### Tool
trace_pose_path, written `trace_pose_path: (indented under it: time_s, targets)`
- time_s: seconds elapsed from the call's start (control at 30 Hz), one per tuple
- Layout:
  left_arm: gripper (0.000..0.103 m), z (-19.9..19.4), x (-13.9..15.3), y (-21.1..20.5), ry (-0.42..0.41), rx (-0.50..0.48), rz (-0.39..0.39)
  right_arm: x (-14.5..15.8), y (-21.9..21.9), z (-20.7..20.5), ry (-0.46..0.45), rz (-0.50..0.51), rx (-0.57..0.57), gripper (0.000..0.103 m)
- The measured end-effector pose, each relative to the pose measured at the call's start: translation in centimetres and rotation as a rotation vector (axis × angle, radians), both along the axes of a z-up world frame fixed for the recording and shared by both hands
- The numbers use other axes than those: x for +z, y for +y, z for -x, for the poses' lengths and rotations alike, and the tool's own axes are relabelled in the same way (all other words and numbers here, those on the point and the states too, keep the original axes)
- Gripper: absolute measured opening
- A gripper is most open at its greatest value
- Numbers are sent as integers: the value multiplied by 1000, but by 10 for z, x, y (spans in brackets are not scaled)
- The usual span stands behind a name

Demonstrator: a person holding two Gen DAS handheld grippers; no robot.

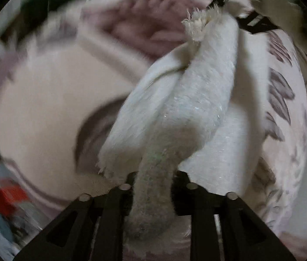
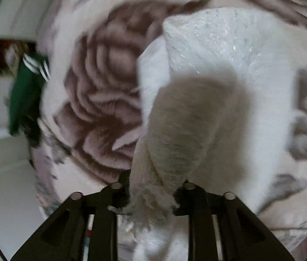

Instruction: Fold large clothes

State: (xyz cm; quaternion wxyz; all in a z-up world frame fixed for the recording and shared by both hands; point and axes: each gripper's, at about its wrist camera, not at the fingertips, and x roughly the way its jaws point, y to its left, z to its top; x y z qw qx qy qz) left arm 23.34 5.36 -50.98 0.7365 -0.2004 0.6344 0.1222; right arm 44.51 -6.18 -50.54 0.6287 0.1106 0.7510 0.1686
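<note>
A white fuzzy garment (image 1: 197, 100) with sparkly threads and a frayed fringe hangs stretched over a flowered blanket. My left gripper (image 1: 153, 187) is shut on a bunched part of it. The cloth runs up and away to the other gripper (image 1: 251, 19), seen at the top right holding the fringed end. In the right wrist view my right gripper (image 2: 153, 191) is shut on the same white garment (image 2: 218, 65) at its fringed edge, and the cloth spreads forward over the blanket.
A pink and white blanket with a large rose print (image 2: 101, 100) covers the bed under the garment and also shows in the left wrist view (image 1: 44, 108). A dark green garment with white stripes (image 2: 25, 100) lies at the bed's left edge. A red item (image 1: 3, 198) lies at lower left.
</note>
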Motion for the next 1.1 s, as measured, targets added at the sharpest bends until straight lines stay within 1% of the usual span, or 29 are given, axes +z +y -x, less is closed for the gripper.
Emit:
trace_pose_path:
  time_s: [0.03,0.07,0.1,0.13,0.17,0.23,0.3,0.33,0.37,0.4,0.43,0.47,0.5,0.53,0.57,0.6,0.63,0.67,0.73,0.8,0.83,0.87,0.9,0.97,1.0,1.03,1.07,1.1]
  targets:
    - [33,5,-16,19,14,38,92,-6,3,-1,9,-17,-13,59]
    - [38,12,-28,39,14,83,193,-7,8,1,8,-40,-24,63]
    - [39,19,-33,51,9,117,246,-3,11,4,-6,-74,-25,68]
    - [40,30,-35,68,-11,164,311,1,9,7,-17,-102,-23,69]
    - [43,35,-35,76,-18,181,327,7,2,13,-24,-136,-21,68]
    - [44,43,-31,90,-44,187,370,18,-19,30,-31,-202,-43,69]
    - [44,43,-26,93,-54,164,379,24,-60,59,-46,-209,-96,69]
    - [44,40,-24,91,-67,138,388,23,-74,68,-48,-206,-112,69]
    - [44,35,-24,86,-69,104,378,21,-93,84,-47,-192,-133,69]
    - [44,29,-26,82,-74,75,359,15,-118,106,-41,-152,-160,69]
    - [41,24,-28,78,-104,54,339,11,-131,117,-36,-136,-175,69]
    - [15,20,-30,79,-129,47,313,5,-147,133,-26,-126,-203,69]
    - [9,16,-36,77,-140,35,282,-9,-169,154,3,-129,-248,69]
    - [9,11,-42,80,-129,31,265,-15,-178,164,20,-135,-267,69]
    - [9,11,-50,86,-124,45,253,-29,-194,182,48,-136,-292,69]
    - [9,14,-56,92,-124,71,265,-38,-200,192,58,-124,-301,69]
    - [10,16,-62,99,-126,93,307,-48,-206,202,71,-115,-304,69]
    - [10,16,-63,101,-127,87,343,-60,-212,213,96,-137,-308,69]
    - [16,13,-54,97,-147,30,406,-83,-217,232,150,-228,-330,69]
    - [34,9,-52,93,-151,-9,448,-101,-212,242,186,-311,-326,69]
    - [58,7,-53,94,-157,-18,466,-109,-210,246,194,-344,-323,69]
    - [69,3,-58,93,-157,-15,467,-117,-206,250,202,-376,-324,69]
    - [69,-1,-65,93,-158,-7,471,-127,-202,254,219,-419,-329,70]
    - [69,-8,-83,84,-143,-23,510,-141,-195,258,224,-458,-338,71]
    - [69,-15,-88,79,-136,-30,516,-147,-191,259,223,-483,-349,74]
    - [68,-21,-92,74,-144,-38,504,-149,-190,259,219,-493,-358,75]
    - [67,-24,-89,69,-178,-45,477,-150,-188,258,215,-502,-373,75]
    - [60,-26,-84,65,-211,-47,453,-149,-185,258,203,-511,-377,74]
